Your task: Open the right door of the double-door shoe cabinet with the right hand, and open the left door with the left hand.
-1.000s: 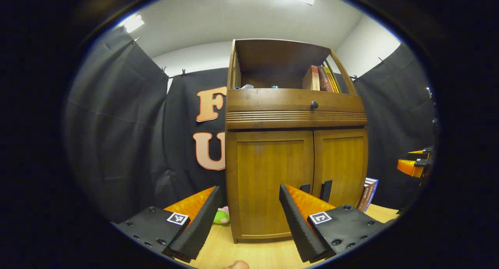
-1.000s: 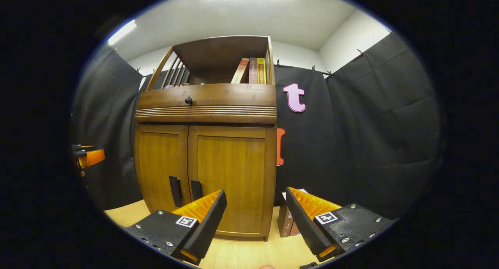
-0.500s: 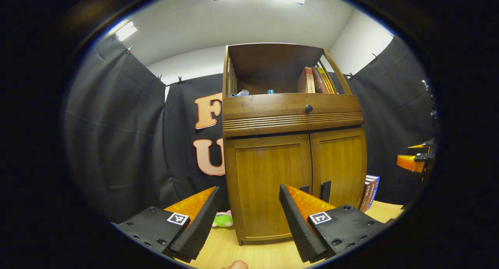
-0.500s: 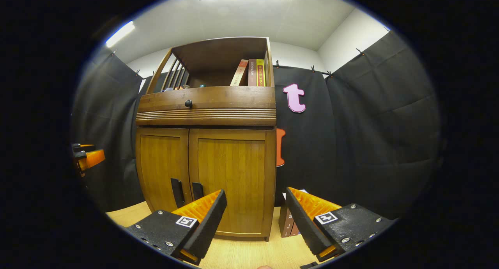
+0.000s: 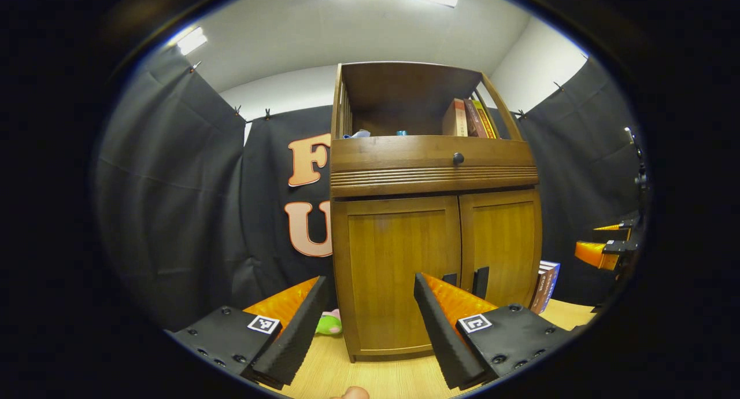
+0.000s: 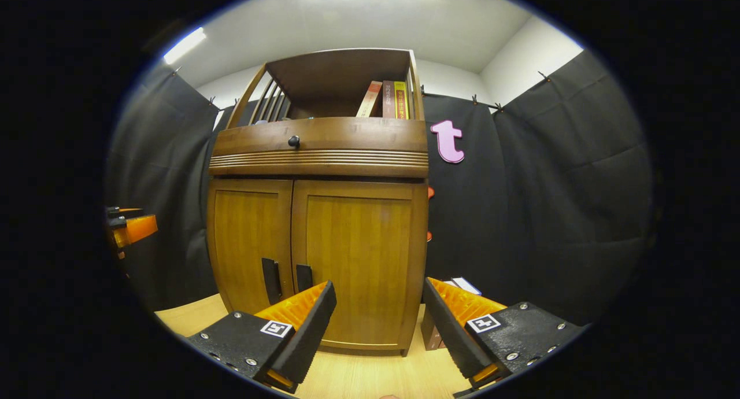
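Pale wooden tabletop point(image 5: 335, 376) under black-draped booth walls, carrying a brown wooden double-door shoe cabinet point(image 5: 433, 173). Left gripper view: left gripper point(image 5: 367, 324) spread wide, empty, short of the shut left door point(image 5: 399, 272); probably poised for an approach to the dark vertical left handle point(image 5: 451, 279) beside the centre seam. Small green soft toy point(image 5: 329, 324) just beside the cabinet's left foot; upright books point(image 5: 546, 286) at its right side.

Right gripper view: right gripper point(image 6: 378, 324) equally wide, empty, facing the shut right door point(image 6: 358, 260). Dark vertical right handle point(image 6: 303, 277) left of the fingers, untouched, so a leftward shift likely needed first.
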A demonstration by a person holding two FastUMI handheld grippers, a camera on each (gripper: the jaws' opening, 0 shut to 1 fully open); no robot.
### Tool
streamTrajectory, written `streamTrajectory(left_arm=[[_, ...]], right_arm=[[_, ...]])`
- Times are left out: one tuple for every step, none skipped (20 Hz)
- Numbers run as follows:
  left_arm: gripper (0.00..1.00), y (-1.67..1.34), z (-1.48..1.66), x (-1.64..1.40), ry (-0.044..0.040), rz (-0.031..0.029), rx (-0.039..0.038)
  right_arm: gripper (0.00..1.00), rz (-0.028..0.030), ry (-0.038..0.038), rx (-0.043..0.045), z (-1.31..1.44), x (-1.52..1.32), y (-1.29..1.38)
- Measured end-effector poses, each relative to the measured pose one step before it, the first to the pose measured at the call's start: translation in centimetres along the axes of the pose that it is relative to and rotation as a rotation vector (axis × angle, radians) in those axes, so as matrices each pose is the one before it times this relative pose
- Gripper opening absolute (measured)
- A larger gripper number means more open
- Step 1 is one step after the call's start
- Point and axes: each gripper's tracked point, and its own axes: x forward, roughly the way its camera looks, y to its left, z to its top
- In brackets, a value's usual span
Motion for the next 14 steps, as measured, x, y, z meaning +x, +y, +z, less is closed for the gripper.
streamTrajectory(left_arm=[[0.95,0.149,-0.281,-0.023,0.00429,0.00228,-0.00284],[0.95,0.209,-0.137,0.008,0.00342,0.00255,-0.00172],[0.95,0.203,-0.103,0.046,0.00205,0.00257,-0.00034],[0.95,0.234,-0.056,-0.022,0.00253,0.00434,0.00024],[0.95,0.134,-0.142,0.062,0.00261,0.00317,0.00121],[0.95,0.146,-0.026,-0.005,0.00135,0.00164,0.00316],[0.95,0.200,-0.011,-0.046,0.00071,0.00404,0.00388],[0.95,0.269,-0.042,-0.112,-0.00123,0.00434,0.00344],[0.95,0.246,-0.018,0.001,-0.00094,0.00399,0.00296],[0.95,0.274,-0.160,-0.083,0.00223,0.00199,0.00341],[0.95,0.301,-0.217,-0.067,0.00211,0.00295,0.00198],[0.95,0.308,-0.077,0.096,0.00138,0.00430,-0.00060],[0.95,0.257,-0.067,0.187,0.00051,0.00344,-0.00169],[0.95,0.300,-0.009,0.076,-0.00055,0.00487,-0.00317]], right_arm=[[0.94,0.00835,0.00521,0.00369,-0.564,0.647,0.765],[0.94,0.01030,0.00594,0.00449,-0.667,0.604,0.809],[0.94,0.01217,0.00854,0.00521,-0.731,0.650,0.766],[1.00,0.01669,0.00903,0.00543,-0.687,0.682,0.914],[0.94,0.01659,0.00771,0.00607,-0.731,0.921,0.931],[0.94,0.01126,0.00779,0.00572,-0.676,0.780,0.871],[0.94,0.00968,0.00854,0.00446,-0.783,0.940,0.879],[0.94,0.01051,0.00842,0.00360,-0.856,1.018,0.730],[0.94,0.00873,0.00791,-0.00011,-0.661,1.095,0.639],[0.94,0.00635,0.00771,-0.00480,-0.660,1.011,0.614],[0.94,0.00268,0.00370,-0.01012,-0.619,1.006,0.462],[0.94,-0.00299,-0.00103,-0.01443,-0.499,1.057,0.391],[0.94,-0.00212,0.00109,-0.00887,-0.353,0.846,0.181],[0.94,0.00260,0.00442,-0.00253,-0.379,0.856,0.550]])
